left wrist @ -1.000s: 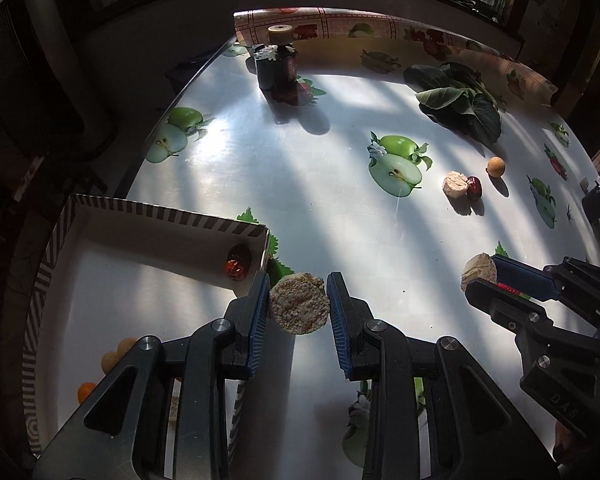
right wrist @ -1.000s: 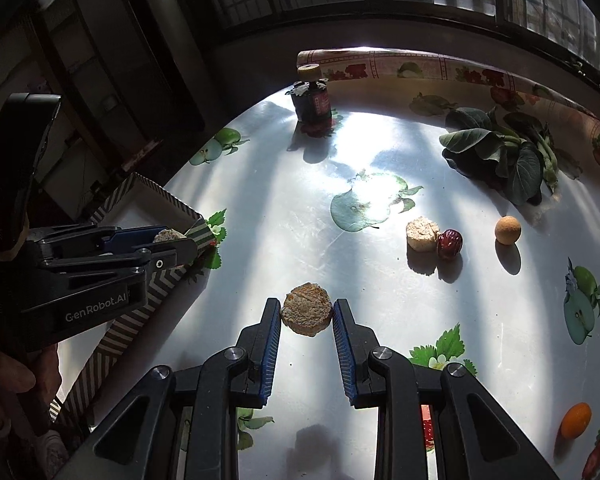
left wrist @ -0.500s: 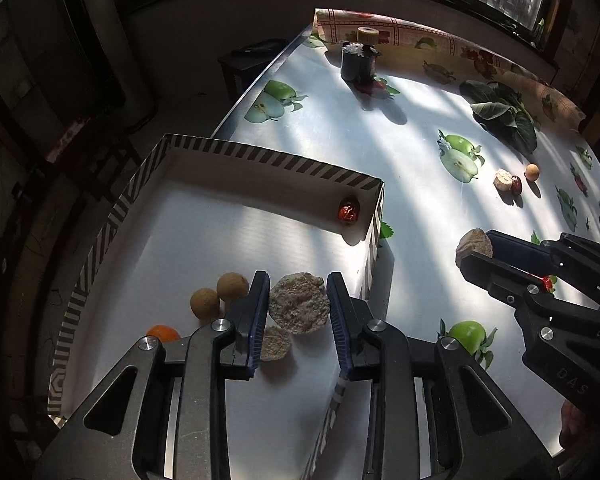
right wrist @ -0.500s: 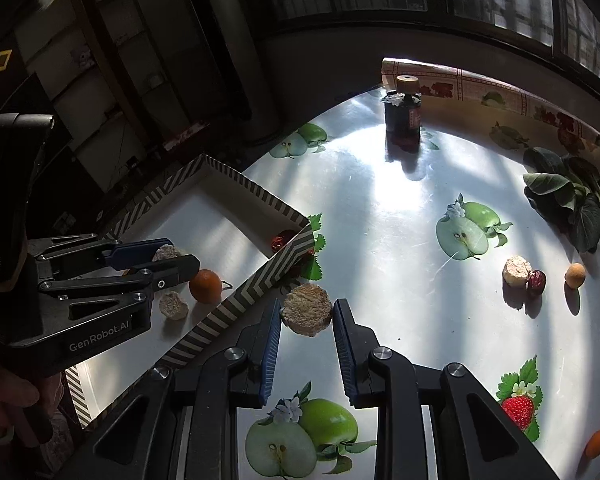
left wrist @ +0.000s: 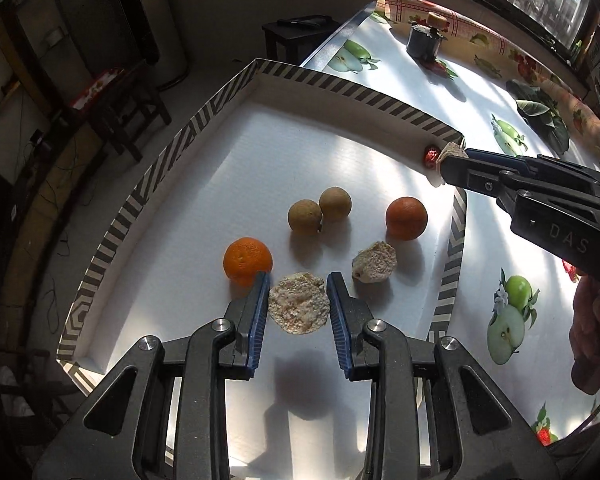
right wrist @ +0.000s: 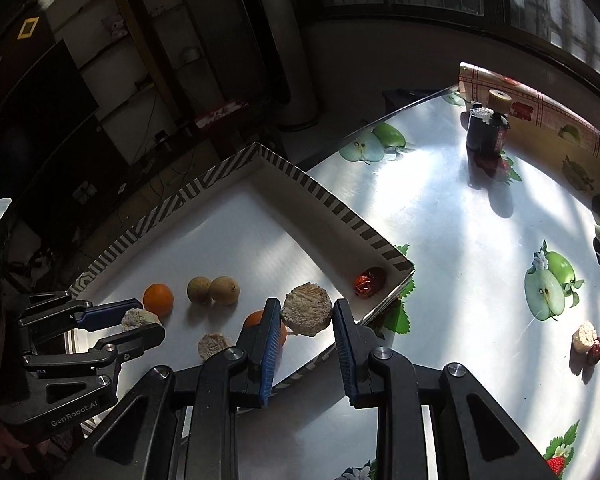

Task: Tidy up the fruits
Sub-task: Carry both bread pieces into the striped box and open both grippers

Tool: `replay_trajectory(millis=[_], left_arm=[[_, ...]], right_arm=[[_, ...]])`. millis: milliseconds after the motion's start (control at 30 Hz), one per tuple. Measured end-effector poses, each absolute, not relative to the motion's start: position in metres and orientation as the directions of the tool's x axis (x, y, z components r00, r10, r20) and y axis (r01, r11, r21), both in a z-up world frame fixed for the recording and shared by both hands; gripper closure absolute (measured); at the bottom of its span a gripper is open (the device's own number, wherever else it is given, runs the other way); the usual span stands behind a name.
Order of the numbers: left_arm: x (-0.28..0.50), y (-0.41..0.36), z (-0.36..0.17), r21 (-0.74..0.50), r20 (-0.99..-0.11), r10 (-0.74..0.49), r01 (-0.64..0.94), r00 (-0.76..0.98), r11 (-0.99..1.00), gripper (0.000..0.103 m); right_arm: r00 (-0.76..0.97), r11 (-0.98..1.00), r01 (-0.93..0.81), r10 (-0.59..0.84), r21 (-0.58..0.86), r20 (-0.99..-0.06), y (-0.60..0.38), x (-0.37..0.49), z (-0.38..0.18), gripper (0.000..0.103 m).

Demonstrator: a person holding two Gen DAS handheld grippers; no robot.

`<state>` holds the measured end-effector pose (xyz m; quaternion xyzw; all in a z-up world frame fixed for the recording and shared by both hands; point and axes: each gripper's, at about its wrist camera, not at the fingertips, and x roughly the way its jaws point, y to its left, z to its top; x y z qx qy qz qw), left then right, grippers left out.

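Currently, the table (left wrist: pixel 452 92), covered in a glossy fruit-print cloth, carries a shallow white tray (left wrist: pixel 204 120) with a black-and-white striped rim at its near-left edge. Both grippers are positioned above the tray floor. The left gripper (left wrist: pixel 298 300) is clamped on a beige, rough-textured fruit slice (left wrist: pixel 298 309), gripped across its width between the blue pads. The right gripper (right wrist: pixel 306 320) is clamped on a second beige fruit slice (right wrist: pixel 307 309), held near the tray's right wall.

Tray contents, by descending size: a bright orange (left wrist: pixel 248 261) just beside the left gripper's left finger; a darker orange (left wrist: pixel 406 218) toward the right wall; two brown round fruits (left wrist: pixel 320 210) touching one another; a loose beige fruit piece (left wrist: pixel 375 261) lying below the darker orange; a small red fruit (right wrist: pixel 370 281) in the far right corner.

Outside the tray, a dark jar (right wrist: pixel 487 130) stands upright at the far end of the table. Another beige slice and a dark red fruit (right wrist: pixel 588 342) lie touching on the cloth, well apart from the tray.
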<state>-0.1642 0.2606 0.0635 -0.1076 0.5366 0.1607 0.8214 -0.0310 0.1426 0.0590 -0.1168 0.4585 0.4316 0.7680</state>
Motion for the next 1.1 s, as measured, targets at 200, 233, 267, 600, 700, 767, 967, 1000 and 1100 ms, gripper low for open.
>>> replay_trajectory(millis=[200, 233, 267, 600, 700, 767, 967, 1000, 1100], left_arm=[[-0.166, 0.26, 0.051, -0.012, -0.928, 0.13, -0.376, 0.348, 0.926, 0.074], [-0.164, 0.259, 0.05, -0.012, -0.929, 0.128, -0.374, 0.347, 0.927, 0.074], [-0.163, 0.258, 0.048, -0.013, -0.93, 0.125, -0.371, 0.345, 0.929, 0.074], [-0.148, 0.258, 0.035, -0.009, -0.939, 0.118, -0.367, 0.322, 0.93, 0.074], [-0.146, 0.259, 0.033, -0.001, -0.941, 0.124, -0.371, 0.314, 0.929, 0.074], [-0.146, 0.259, 0.032, 0.003, -0.941, 0.129, -0.375, 0.312, 0.927, 0.074], [-0.142, 0.257, 0.031, 0.022, -0.943, 0.144, -0.375, 0.301, 0.927, 0.058], [-0.142, 0.256, 0.031, 0.021, -0.943, 0.144, -0.377, 0.302, 0.926, 0.049], [-0.141, 0.254, 0.036, 0.038, -0.936, 0.167, -0.383, 0.31, 0.923, 0.034]], right_arm=[[0.182, 0.587, -0.781, 0.542, 0.215, -0.821, 0.169, -0.02, 0.045, 0.077], [0.179, 0.586, -0.782, 0.538, 0.213, -0.823, 0.173, -0.018, 0.043, 0.077], [0.178, 0.585, -0.784, 0.533, 0.208, -0.827, 0.177, -0.016, 0.041, 0.077], [0.152, 0.589, -0.781, 0.503, 0.209, -0.851, 0.196, -0.001, 0.018, 0.078], [0.149, 0.59, -0.78, 0.5, 0.209, -0.853, 0.199, 0.0, 0.013, 0.078], [0.148, 0.588, -0.781, 0.501, 0.211, -0.853, 0.201, 0.001, 0.011, 0.078], [0.14, 0.583, -0.782, 0.51, 0.222, -0.848, 0.202, -0.002, 0.012, 0.072], [0.138, 0.582, -0.78, 0.515, 0.227, -0.846, 0.201, -0.002, 0.013, 0.071], [0.145, 0.579, -0.78, 0.534, 0.236, -0.833, 0.196, -0.006, 0.02, 0.068]])
